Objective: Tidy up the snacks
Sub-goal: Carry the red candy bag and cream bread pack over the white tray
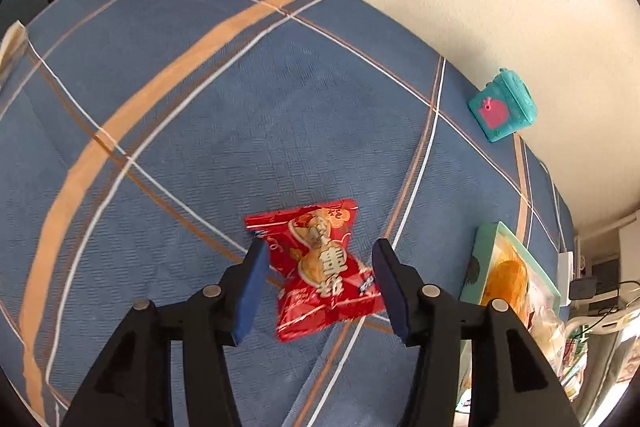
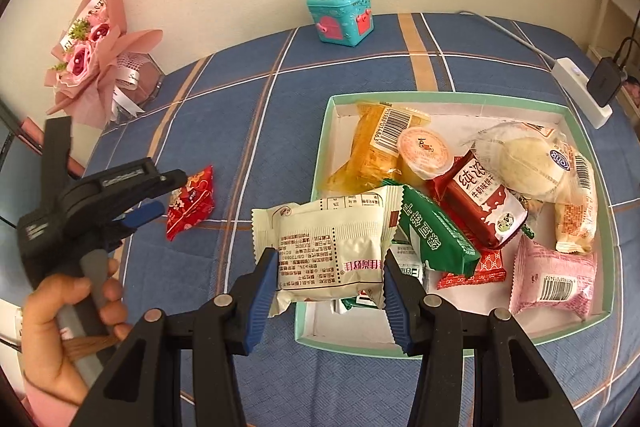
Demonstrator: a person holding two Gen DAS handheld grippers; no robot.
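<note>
Blue plaid cloth (image 2: 280, 131) covers the table; pink bouquet (image 2: 92, 59) in the far left corner, teal toy box (image 2: 342, 15) at the far edge. Snack box (image 2: 592, 155), mint-rimmed, sits toward the right edge, crammed with packets; green packet (image 2: 436, 239) and dark red one (image 2: 480, 203) lie overlapped mid-heap. Right gripper (image 2: 330, 287) clamps a cream packet (image 2: 332, 247), pads pressed to both ends, carrying it over the box's near left corner, likely lifted out for sorting. Left gripper (image 1: 318, 283) stands part open over a red packet (image 1: 320, 267), pads clear of it. That packet lies alone on the cloth left of the box, apparently set out as the first of a sorted group.
</note>
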